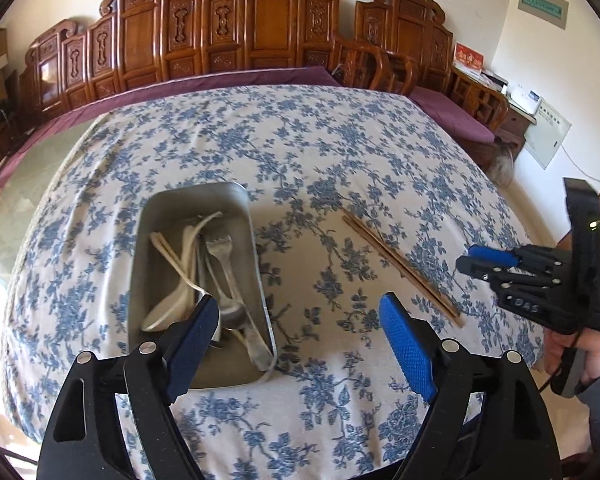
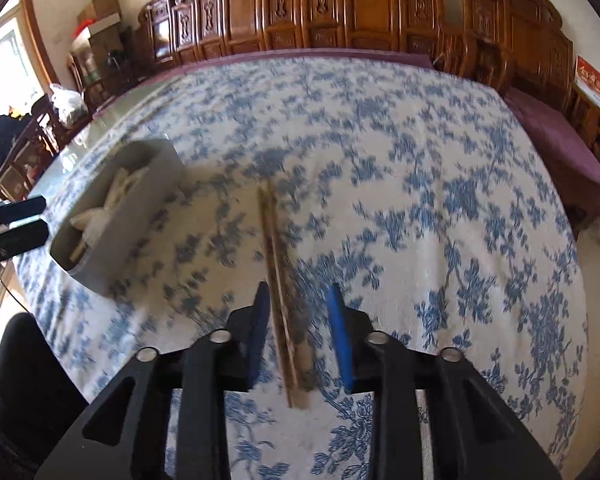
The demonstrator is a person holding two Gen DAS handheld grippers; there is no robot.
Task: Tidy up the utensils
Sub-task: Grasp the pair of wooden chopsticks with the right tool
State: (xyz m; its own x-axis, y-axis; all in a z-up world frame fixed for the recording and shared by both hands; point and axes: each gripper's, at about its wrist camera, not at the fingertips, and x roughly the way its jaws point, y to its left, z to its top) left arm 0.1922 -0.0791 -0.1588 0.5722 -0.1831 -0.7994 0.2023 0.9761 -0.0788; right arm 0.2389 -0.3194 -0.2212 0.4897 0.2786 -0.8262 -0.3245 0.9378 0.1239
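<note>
Steel tray [image 1: 256, 256] already holds fork [image 1: 220, 248] and spoons; wooden chopsticks [image 2: 278, 280] lie loose on counter [image 1: 340, 140]. Right gripper [image 2: 298, 320] straddles them, jaws part-open, empty. Left gripper [image 1: 300, 332] wide, idle near tray.

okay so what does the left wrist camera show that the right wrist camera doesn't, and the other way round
Only the left wrist view shows inside the metal tray: a fork, a metal spoon and white utensils lie in it. It also shows the right gripper from outside, above the cloth.

Only the right wrist view shows the chopsticks lying between the right gripper's open fingers, not yet gripped.

Both show the tray, the chopsticks on the floral tablecloth, and the carved wooden furniture behind.
</note>
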